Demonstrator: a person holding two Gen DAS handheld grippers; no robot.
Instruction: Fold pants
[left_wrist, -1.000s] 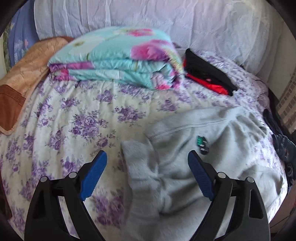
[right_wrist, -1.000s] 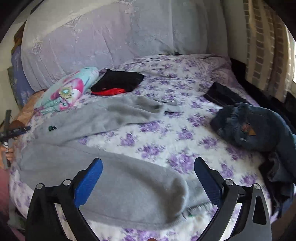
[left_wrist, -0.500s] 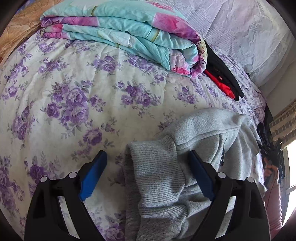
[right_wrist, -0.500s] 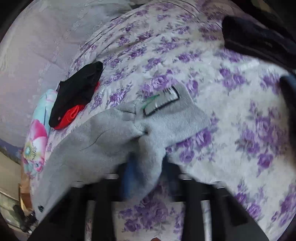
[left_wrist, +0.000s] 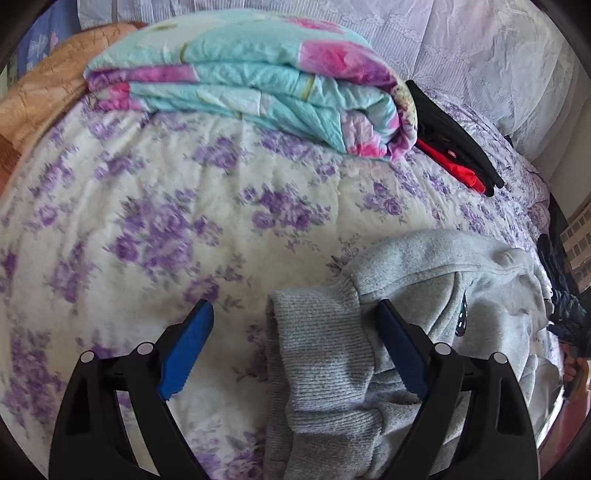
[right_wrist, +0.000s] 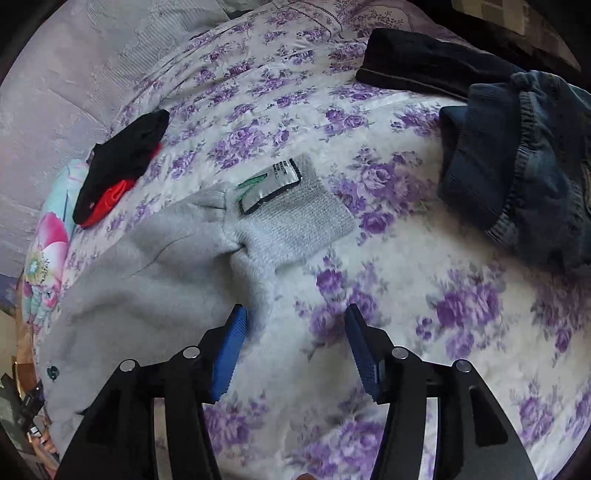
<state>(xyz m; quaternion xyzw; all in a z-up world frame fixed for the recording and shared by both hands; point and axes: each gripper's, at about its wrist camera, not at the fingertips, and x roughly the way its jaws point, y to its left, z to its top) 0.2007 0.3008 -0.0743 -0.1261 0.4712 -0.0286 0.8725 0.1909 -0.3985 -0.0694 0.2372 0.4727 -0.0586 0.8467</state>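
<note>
Grey sweat pants (left_wrist: 436, 302) lie bunched on the floral bedsheet (left_wrist: 147, 221). Their ribbed end (left_wrist: 321, 350) sits between the jaws of my left gripper (left_wrist: 293, 343). That gripper is open, its right pad close beside the knit and its left pad over bare sheet. In the right wrist view the grey pants (right_wrist: 147, 266) stretch to the left, and a ribbed cuff (right_wrist: 314, 218) with a sewn label (right_wrist: 269, 186) lies flat ahead. My right gripper (right_wrist: 295, 350) is opening. A fold of the grey cloth lies against its left pad, and mostly sheet shows between the pads.
A folded floral quilt (left_wrist: 251, 81) and a black and red garment (left_wrist: 454, 147) lie at the back. An orange blanket (left_wrist: 40, 96) is far left. Crumpled jeans (right_wrist: 517, 166) and a dark folded garment (right_wrist: 424, 62) lie right of the cuff.
My right gripper closed on the grey leg half a second ago; now its jaws stand apart and the cloth lies loose. The left gripper came down closer over the ribbed end.
</note>
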